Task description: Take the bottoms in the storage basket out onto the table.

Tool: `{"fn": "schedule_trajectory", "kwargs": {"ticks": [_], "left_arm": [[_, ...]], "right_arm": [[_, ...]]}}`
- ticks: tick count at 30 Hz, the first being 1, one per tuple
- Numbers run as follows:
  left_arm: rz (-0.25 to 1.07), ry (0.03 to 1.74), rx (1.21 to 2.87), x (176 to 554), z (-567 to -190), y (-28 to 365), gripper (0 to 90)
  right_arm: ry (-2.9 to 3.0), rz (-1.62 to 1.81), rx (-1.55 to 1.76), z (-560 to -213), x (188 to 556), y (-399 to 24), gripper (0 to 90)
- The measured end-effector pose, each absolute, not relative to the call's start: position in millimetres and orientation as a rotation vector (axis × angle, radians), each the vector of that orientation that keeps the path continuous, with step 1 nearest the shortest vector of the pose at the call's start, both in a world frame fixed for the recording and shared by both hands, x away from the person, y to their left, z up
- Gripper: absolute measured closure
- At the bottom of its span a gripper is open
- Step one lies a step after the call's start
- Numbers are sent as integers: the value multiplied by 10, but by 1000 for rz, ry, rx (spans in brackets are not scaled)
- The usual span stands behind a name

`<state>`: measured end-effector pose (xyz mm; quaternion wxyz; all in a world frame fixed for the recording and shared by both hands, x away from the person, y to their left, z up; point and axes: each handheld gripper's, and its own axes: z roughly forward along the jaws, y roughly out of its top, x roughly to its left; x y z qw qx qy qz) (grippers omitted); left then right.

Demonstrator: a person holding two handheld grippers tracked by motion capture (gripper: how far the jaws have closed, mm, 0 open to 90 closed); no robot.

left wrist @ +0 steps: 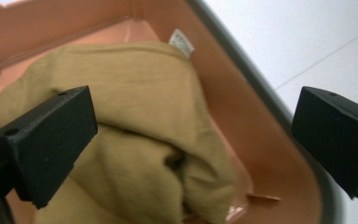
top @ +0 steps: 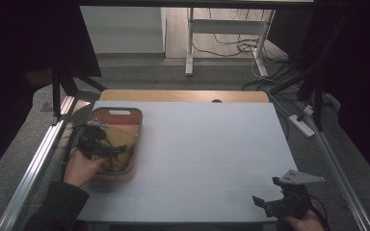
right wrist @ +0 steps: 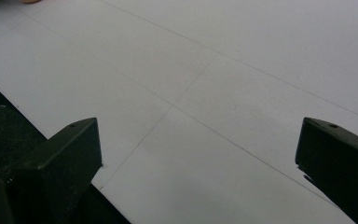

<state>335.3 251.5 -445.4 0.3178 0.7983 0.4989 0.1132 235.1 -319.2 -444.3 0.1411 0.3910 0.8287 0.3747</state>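
Observation:
A salmon-coloured plastic bin with a grey rim stands at the table's left; its inner wall appears close up in the left gripper view. A crumpled mustard-yellow cloth lies in it, also seen from above, with a white label at its far end. My left gripper hovers over the bin, open, its jaws wide apart just above the cloth, one jaw over the cloth and the other over the rim. My right gripper is open low over the bare white table near the front right corner.
The white tabletop spreads between the two grippers. Aluminium rails run along both sides. A desk frame, cables and a power strip lie on the floor beyond the far edge.

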Motion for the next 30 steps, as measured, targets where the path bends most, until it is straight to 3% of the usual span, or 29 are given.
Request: {"fn": "schedule_trajectory", "kwargs": {"ticks": [30], "left_arm": [[214,1490,2190,3843,-4799,2655,0]], "right_arm": [[2408,1060,1111,-4446,2346,-3169,5]]}}
